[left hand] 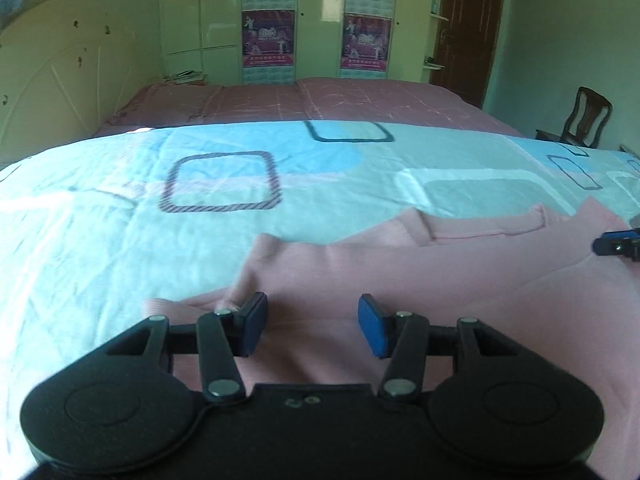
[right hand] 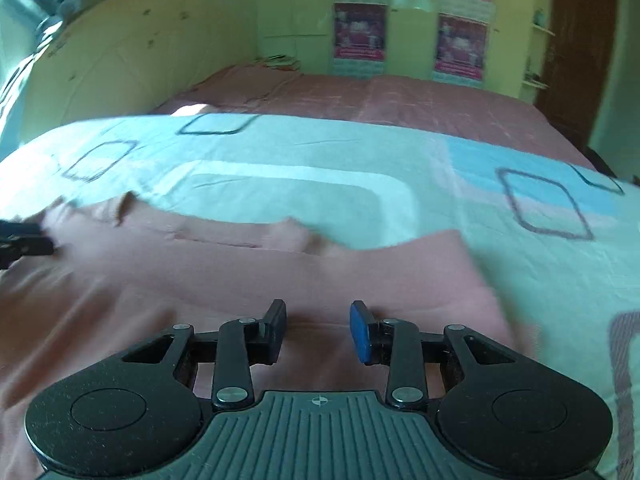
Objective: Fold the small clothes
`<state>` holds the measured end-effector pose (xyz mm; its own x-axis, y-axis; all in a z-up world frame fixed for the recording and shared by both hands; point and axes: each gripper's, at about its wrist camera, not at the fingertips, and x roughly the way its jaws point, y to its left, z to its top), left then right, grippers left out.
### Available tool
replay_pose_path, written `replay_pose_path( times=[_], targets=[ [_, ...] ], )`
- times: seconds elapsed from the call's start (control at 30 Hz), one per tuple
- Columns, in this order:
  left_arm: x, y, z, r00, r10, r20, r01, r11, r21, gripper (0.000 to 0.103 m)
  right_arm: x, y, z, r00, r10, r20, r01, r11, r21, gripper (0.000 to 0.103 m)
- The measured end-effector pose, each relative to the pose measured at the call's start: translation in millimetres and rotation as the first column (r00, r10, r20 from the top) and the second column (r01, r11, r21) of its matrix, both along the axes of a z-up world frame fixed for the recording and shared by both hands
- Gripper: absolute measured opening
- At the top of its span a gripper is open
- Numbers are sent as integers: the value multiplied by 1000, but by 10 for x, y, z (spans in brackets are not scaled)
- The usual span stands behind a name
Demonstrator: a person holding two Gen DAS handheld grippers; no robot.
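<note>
A pink garment [left hand: 440, 272] lies spread on the light blue patterned sheet [left hand: 240, 176], one sleeve stretched along its far edge. My left gripper [left hand: 316, 320] hovers low over the garment's left part, open, with pink cloth showing in the gap but not pinched. In the right wrist view the same pink garment [right hand: 240, 272] fills the lower half. My right gripper [right hand: 318, 328] stands open just above it near its right edge, nothing pressed between the pads. Each gripper shows at the edge of the other's view: the right gripper [left hand: 618, 244] and the left gripper [right hand: 24, 240].
The patterned sheet [right hand: 300, 184] covers the near half of a bed; a pink bedcover [left hand: 320, 100] lies beyond. A cream headboard [left hand: 52, 80] rises at the left, a wardrobe with posters [left hand: 268, 36] stands behind, and a wooden chair [left hand: 584, 120] and dark door [left hand: 468, 28] are at the right.
</note>
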<state>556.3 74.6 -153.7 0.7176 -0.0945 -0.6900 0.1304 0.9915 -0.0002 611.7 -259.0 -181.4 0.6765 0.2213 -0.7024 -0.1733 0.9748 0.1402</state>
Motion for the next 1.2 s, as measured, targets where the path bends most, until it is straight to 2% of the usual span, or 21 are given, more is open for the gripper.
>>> replay_pose_path(
  times=[0.03, 0.1, 0.2, 0.27, 0.37, 0.43, 0.5, 0.57, 0.63, 0.77, 0.83, 0.97, 1.03, 1.07, 1.13, 1.2],
  targets=[
    [7, 63, 4, 1000, -1, 3, 1, 1000, -11, 49, 6, -150, -2, 1000, -23, -5, 23, 999, 42, 34],
    [20, 94, 5, 1000, 0, 4, 1, 999, -34, 49, 14, -229, 7, 999, -32, -13, 33, 998, 57, 33],
    [-40, -76, 104, 1000, 9, 18, -9, 1000, 6, 47, -67, -58, 157, 999, -39, 12, 39, 999, -19, 34],
    [-192, -275, 200, 999, -35, 42, 36, 998, -42, 48, -211, 115, 289, 998, 4, 56, -4, 1000, 3, 34],
    [-418, -690, 250, 991, -115, 63, 119, 991, -67, 51, -424, 511, 383, 991, 108, 76, -111, 993, 42, 34],
    [-522, -943, 208, 986, -156, 53, 160, 982, -98, 51, -519, 749, 359, 983, 173, 66, -177, 983, 54, 34],
    [-567, -1131, 104, 984, -178, 20, 180, 979, -98, 52, -591, 957, 269, 974, 224, 44, -226, 974, 26, 34],
    [-599, -1233, -4, 985, -171, 11, 172, 983, -70, 53, -640, 1111, 127, 967, 253, 29, -252, 967, -37, 34],
    [-633, -1277, -50, 984, -177, 26, 178, 984, -28, 54, -708, 1154, 51, 963, 262, 65, -257, 963, -75, 34],
    [-677, -1213, 20, 986, -164, 26, 164, 986, 24, 56, -732, 1044, 72, 963, 259, 71, -254, 964, -74, 34],
    [-729, -1035, 45, 992, -123, 35, 121, 992, 44, 56, -759, 879, 97, 974, 213, 73, -205, 973, -106, 34],
    [-846, -546, 14, 999, -50, 20, 49, 998, 31, 60, -806, 215, 35, 996, 77, 34, -74, 994, -80, 34],
    [-888, -342, 10, 1000, -10, 13, 10, 1000, -6, 64, -861, -110, -15, 999, 40, 22, -40, 999, -5, 33],
    [-896, -288, 6, 1000, 1, 10, -1, 1000, -22, 64, -888, -176, -3, 999, 37, 24, -38, 999, 15, 33],
    [-895, -291, 15, 1000, 15, 11, -15, 1000, -21, 64, -893, -142, 43, 999, 35, 17, -34, 999, -27, 34],
    [-912, -390, 94, 999, 30, 18, -30, 999, -26, 55, -903, -83, 133, 1000, -12, 19, 13, 999, -37, 34]
  ],
)
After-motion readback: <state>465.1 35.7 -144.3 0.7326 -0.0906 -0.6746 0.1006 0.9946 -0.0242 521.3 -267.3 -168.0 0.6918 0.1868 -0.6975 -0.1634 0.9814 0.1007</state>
